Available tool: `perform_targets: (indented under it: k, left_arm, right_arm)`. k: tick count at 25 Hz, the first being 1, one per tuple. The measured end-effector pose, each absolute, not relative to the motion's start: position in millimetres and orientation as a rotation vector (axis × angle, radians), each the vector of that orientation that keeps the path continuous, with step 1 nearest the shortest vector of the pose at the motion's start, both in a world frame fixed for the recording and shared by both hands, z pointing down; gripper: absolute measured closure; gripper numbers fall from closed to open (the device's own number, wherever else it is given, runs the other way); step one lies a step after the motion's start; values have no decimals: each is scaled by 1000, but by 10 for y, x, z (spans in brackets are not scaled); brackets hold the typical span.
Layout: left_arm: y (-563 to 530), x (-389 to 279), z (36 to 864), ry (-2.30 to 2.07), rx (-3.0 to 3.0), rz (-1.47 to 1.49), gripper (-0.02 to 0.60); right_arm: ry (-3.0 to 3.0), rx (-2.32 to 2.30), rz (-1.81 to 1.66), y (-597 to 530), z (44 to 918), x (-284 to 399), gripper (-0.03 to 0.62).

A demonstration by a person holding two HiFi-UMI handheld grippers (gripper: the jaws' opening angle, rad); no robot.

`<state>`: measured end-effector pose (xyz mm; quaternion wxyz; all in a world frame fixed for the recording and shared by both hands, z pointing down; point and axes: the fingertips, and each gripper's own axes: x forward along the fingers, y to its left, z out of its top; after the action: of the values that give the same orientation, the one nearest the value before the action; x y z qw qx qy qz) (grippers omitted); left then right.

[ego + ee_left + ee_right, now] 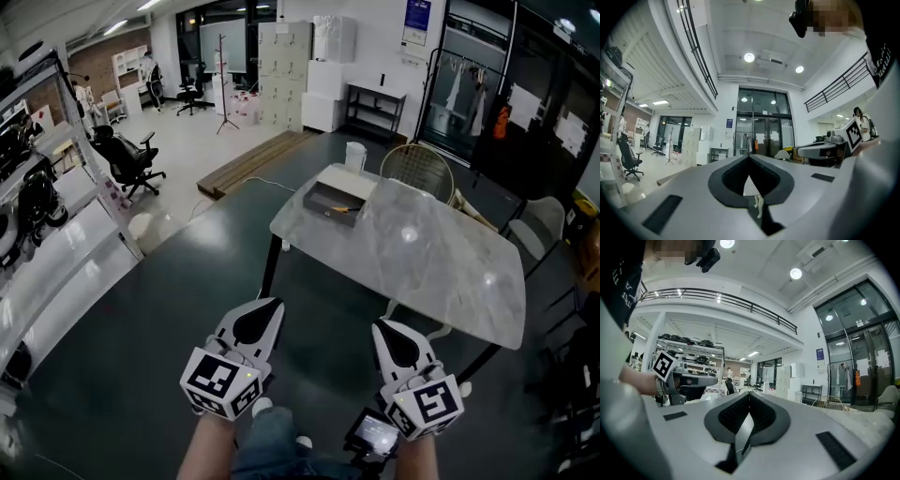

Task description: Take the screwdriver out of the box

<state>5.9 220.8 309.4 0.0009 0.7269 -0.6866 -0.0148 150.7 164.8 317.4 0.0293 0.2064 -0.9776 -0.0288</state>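
On the far left end of the pale marble table (441, 272) stands an open dark box (323, 200). A slim orange-tipped tool, probably the screwdriver (346, 208), lies inside it. A white lid (348, 180) rests just behind the box. Both grippers are held low and level, well short of the table, over the dark floor. My left gripper (273, 303) (749, 155) has its jaws closed together with nothing between them. My right gripper (383, 326) (750, 394) is also shut and empty. Each gripper shows at the edge of the other's view.
A white cup (354, 155) stands behind the box and a round wire chair (418, 170) beyond the table. Shelving (42, 202) lines the left side, with a black office chair (127, 159) near it. Wooden planks (253, 161) lie on the floor farther off.
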Motion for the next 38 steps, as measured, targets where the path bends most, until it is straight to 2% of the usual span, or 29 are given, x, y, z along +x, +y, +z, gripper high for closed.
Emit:
perform_targets:
  k: [8,28,38]
  left_arm:
    - [1589,-152,3132,-2104,2327,-62,571]
    - [-487,-1806,3145,-1920,2469,-82,571]
    - [-1178,-2117,3423,-1813,2480,-28,571]
  right_arm:
    - [-2986,737,-75,1091,3247,1431,569]
    - [-2891,968,-41,-781,3288,-127,569]
    - [-2831,1071,52,-1406,3520,-347,568]
